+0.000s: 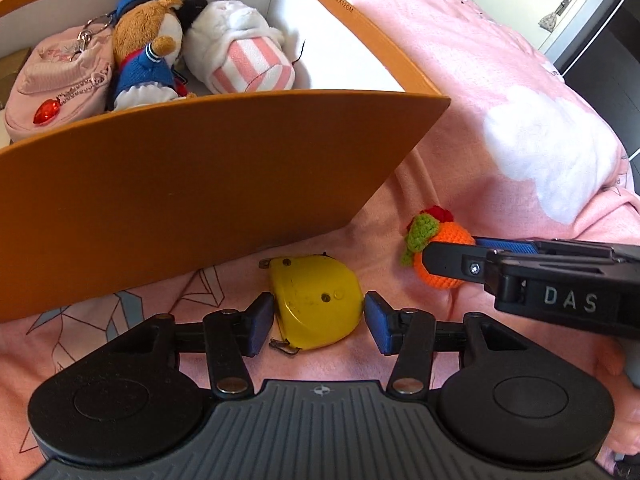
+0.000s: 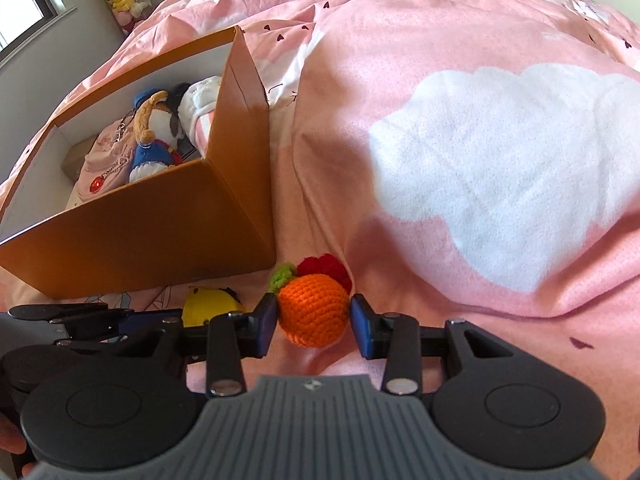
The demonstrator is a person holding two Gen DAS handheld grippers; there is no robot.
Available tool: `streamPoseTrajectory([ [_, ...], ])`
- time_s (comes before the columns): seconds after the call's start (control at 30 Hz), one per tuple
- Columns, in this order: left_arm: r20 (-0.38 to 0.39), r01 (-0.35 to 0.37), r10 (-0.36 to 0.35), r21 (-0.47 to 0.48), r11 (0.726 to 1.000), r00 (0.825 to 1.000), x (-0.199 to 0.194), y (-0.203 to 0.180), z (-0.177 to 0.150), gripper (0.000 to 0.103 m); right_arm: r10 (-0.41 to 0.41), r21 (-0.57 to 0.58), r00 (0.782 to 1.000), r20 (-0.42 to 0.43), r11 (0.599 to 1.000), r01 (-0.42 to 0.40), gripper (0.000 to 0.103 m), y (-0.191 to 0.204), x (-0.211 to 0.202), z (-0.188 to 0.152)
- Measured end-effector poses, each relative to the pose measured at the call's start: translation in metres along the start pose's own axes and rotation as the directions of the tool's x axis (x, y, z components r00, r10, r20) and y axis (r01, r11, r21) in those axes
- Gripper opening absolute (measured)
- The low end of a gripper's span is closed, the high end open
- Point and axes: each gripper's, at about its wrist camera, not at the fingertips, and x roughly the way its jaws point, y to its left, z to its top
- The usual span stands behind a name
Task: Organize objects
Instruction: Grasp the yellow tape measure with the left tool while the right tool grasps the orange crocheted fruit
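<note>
A yellow tape measure [image 1: 316,304] lies on the pink bedspread in front of the orange box [image 1: 180,184]. My left gripper [image 1: 318,326] is open with its blue pads on either side of the tape measure, just touching or nearly so. An orange crocheted fruit [image 2: 313,310] with a green leaf and red top lies to the right of it. My right gripper [image 2: 314,330] is open around the fruit, its pads close to both sides. The fruit also shows in the left wrist view [image 1: 440,252], partly behind the right gripper's finger. The tape measure shows in the right wrist view [image 2: 210,304].
The orange box [image 2: 160,220] holds a pink pouch [image 1: 60,80], a brown plush in blue clothes [image 1: 144,56] and a white plush with pink stripes [image 1: 240,52]. The pink bedspread [image 2: 480,140] with white cloud print stretches to the right. A door [image 1: 560,4] stands far right.
</note>
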Motion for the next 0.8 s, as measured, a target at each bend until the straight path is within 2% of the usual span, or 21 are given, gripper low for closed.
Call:
streamPoseTrajectory([
  [0.33,-0.008,-0.038,0.038,0.017,0.999,0.999,0.013,-0.005,-0.001,0.059,-0.007,-0.011,1.0,-0.01,1.0,0.007,0.042,-0.001,0.006,-0.003],
  [0.47,0.011,-0.026,0.026,-0.003,1.0,1.0,0.006,-0.001,-0.003,0.059,-0.008,-0.007,1.0,-0.003,1.0,0.008,0.042,-0.002,0.003,-0.005],
  [0.57,0.027,-0.023,0.023,-0.009,1.0,0.999,-0.005,0.001,-0.006,0.058,-0.014,-0.019,1.0,0.014,1.0,0.014,0.042,-0.002,-0.005,-0.008],
  [0.8,0.101,0.043,-0.043,0.002,0.999,0.994,-0.054,0.004,-0.013,0.058,-0.009,-0.091,0.997,0.076,0.996,0.016,0.042,0.011,-0.034,-0.002],
])
